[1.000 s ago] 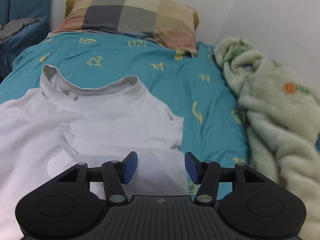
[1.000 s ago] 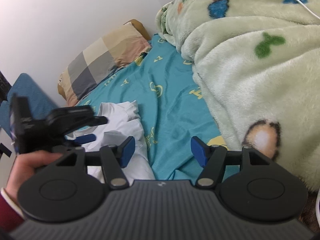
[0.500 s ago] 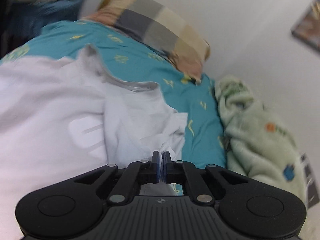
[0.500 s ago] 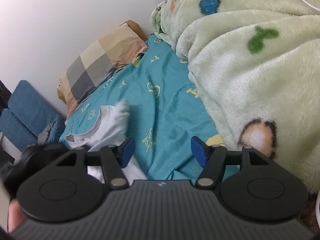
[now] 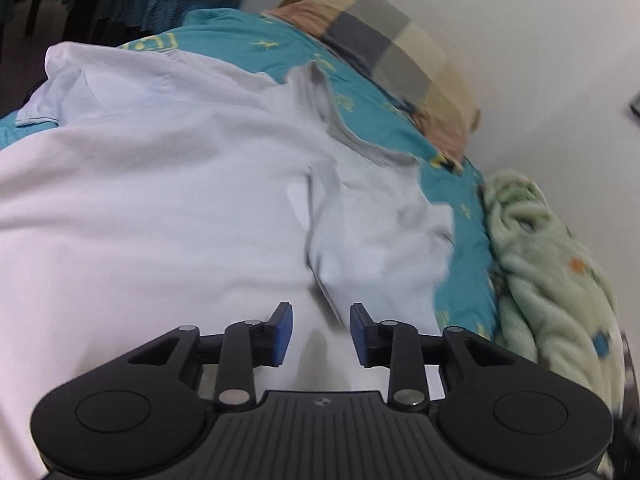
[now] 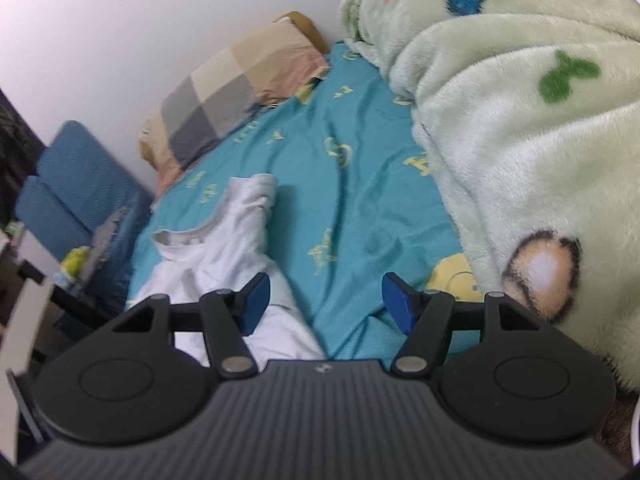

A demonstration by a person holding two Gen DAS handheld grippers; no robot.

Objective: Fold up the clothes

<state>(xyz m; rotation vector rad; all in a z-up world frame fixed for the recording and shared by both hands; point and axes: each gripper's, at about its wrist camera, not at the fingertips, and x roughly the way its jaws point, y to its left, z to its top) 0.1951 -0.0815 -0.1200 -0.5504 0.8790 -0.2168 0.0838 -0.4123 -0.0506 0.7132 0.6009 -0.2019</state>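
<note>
The white T-shirt (image 5: 168, 208) is being spread over the teal bed sheet (image 5: 400, 128), towards the left edge of the bed, with its grey collar (image 5: 320, 104) lying towards the pillow. The left gripper (image 5: 320, 334) is being held just above the shirt; its jaws have just been opening, a narrow gap is being kept between the blue pads (image 5: 282, 330), and no cloth is being pinched between them. A sleeve (image 5: 384, 236) is being seen folded over the body of the shirt just ahead of this gripper, its edge lying near the right border of the shirt. The right gripper (image 6: 322, 302) is being held with its jaws wide apart and with nothing between them; under it the sheet and the near edge of the shirt (image 6: 224, 248) are being seen. A checked pillow (image 6: 236, 92) is lying at the head of the bed against the white wall (image 6: 120, 20). A pale green fleece blanket (image 6: 520, 120) is being piled along the right edge of the bed. A blue chair (image 6: 76, 192) is standing beside the left edge.
</note>
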